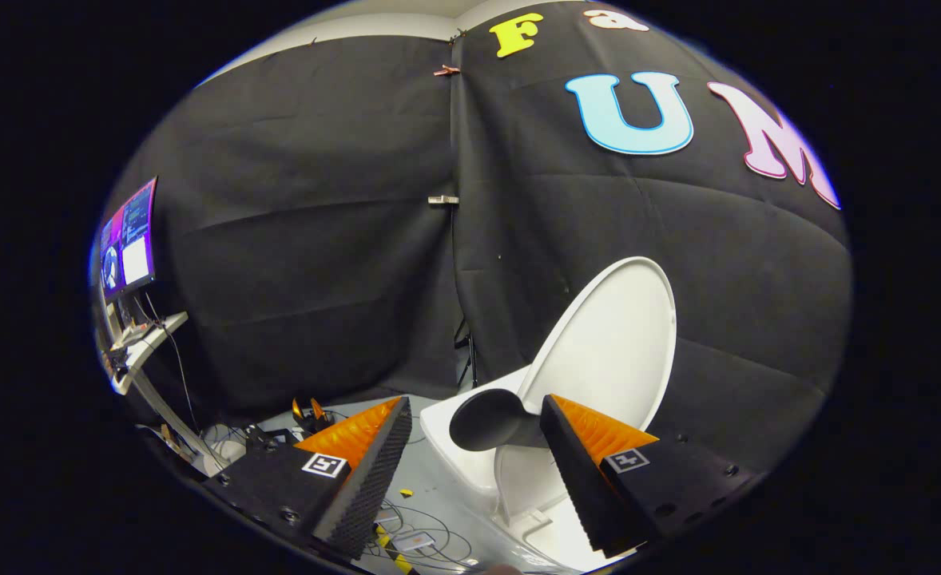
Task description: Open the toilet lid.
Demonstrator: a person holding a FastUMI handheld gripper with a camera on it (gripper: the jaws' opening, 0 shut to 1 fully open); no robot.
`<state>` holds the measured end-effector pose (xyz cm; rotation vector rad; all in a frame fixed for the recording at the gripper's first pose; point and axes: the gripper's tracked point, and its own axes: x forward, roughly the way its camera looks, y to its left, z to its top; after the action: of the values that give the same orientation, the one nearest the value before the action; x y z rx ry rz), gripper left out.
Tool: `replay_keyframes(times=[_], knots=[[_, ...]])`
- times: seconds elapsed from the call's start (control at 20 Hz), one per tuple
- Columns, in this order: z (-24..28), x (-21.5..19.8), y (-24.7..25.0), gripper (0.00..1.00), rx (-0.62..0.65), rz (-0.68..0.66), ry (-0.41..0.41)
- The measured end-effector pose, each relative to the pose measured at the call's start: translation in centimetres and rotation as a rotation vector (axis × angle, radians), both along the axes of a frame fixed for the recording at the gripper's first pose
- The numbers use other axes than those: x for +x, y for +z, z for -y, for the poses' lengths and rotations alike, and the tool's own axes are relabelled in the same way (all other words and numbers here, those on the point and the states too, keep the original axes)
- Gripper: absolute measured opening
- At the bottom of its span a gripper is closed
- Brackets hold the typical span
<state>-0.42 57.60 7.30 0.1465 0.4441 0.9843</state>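
The white toilet lid (614, 343) stands raised, tilted back towards the black cloth wall, just beyond my right finger. Below it, the white toilet body (458, 455) shows between and behind my fingers. A dark rounded piece (486, 419) juts out at the lid's lower edge, right beside the tip of my right finger (574, 447). My gripper (477, 402) is open, its black ribbed pads spread wide with nothing pressed between them. Whether the right finger touches the lid or the dark piece is unclear.
To the left, a lit monitor (129, 239) sits above a pale stand (147, 343). Cables (418, 531) lie on the grey floor between my fingers. A small orange and black device (307, 411) rests on the floor beyond my left finger. A tripod leg (469, 355) stands in the wall's corner.
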Motion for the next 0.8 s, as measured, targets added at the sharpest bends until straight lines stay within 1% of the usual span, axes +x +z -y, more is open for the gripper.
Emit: replay_keyframes(times=[0.15,0.3,0.35,0.55,0.8], knots=[[0.3,0.7,2.5,1.0,0.078,0.016,-0.015],[1.1,1.2,4.0,1.0,0.137,-0.013,-0.03],[1.8,1.7,4.6,1.0,0.155,-0.017,-0.048],[5.7,3.7,6.5,0.99,0.205,0.016,-0.124],[11.9,5.4,6.9,0.99,0.204,0.052,-0.197]])
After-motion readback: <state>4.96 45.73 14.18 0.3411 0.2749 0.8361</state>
